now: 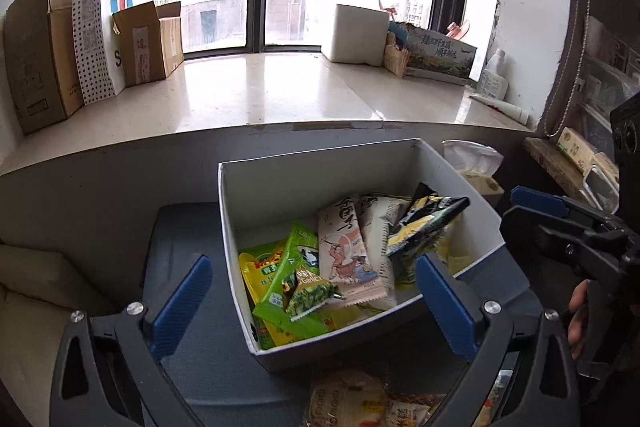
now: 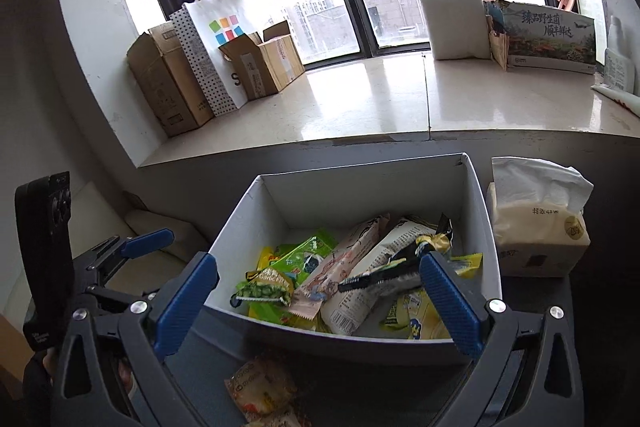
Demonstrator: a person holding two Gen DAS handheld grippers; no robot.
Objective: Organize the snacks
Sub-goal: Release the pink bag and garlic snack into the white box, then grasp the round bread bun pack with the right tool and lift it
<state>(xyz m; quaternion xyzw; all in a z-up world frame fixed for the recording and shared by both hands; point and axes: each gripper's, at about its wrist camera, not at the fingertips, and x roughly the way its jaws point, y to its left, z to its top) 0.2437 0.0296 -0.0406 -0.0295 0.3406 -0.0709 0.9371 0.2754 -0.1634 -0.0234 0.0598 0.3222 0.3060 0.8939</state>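
Note:
A white open box stands on a dark grey surface and holds several snack packets: green ones, a pale illustrated one, and a black and yellow one. My left gripper is open and empty just in front of the box. My right gripper is open and empty, also over the box's near edge. Loose snack packets lie on the surface below the grippers. The right gripper also shows at the right edge of the left wrist view.
A tissue pack stands right of the box. Behind is a pale window ledge with cardboard boxes, a white paper bag, a white box and a printed carton. A cushion lies at the left.

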